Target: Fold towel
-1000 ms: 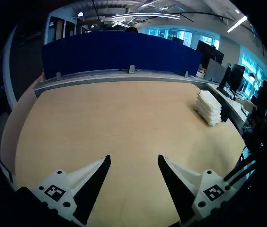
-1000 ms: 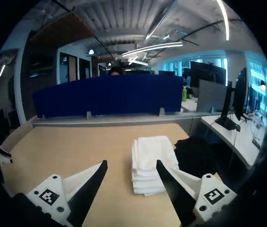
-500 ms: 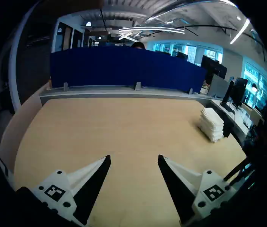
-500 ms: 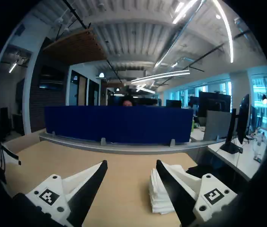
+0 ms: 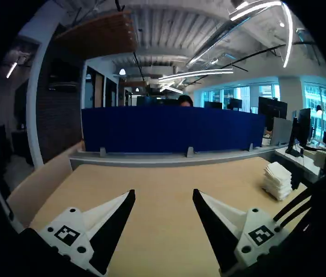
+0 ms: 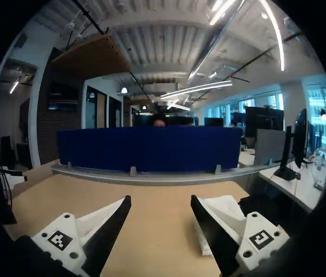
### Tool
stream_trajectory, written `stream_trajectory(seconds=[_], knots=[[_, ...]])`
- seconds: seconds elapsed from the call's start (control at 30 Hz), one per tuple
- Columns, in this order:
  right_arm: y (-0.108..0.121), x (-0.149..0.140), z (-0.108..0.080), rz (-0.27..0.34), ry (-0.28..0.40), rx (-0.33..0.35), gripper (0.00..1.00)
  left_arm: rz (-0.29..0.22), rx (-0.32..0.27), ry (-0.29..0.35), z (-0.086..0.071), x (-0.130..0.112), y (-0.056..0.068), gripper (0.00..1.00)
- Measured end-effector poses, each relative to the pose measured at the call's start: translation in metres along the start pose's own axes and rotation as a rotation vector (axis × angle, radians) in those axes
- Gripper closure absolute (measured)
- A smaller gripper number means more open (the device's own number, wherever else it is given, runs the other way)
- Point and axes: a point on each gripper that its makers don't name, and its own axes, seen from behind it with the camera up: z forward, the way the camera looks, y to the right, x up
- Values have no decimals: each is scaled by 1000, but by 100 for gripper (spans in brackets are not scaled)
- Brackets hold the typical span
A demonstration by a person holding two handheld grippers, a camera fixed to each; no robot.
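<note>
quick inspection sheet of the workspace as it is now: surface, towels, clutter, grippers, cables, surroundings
surface: light wooden table, flat, no stains seen
job's things: stack of folded white towels near the table's right edge; no towel spread out for folding
clutter: dark heap right of the stack, too dim to identify
grippers: left gripper open, holding nothing; right gripper open, holding nothing, its right finger partly hiding the stack
cables: black cables low on the right of the left gripper view
surroundings: blue divider along the table's far edge, monitors on the next desk, strip lights overhead
</note>
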Motion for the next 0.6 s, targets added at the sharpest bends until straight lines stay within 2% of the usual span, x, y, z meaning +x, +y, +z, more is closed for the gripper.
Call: stream_trajectory(seconds=[0.2, 0.6], knots=[[-15, -3, 4, -6, -15, 13, 0, 31, 21, 46, 0, 4, -5, 8], [-43, -15, 15, -30, -90, 86, 0, 22, 78, 87, 6, -16, -25, 8]])
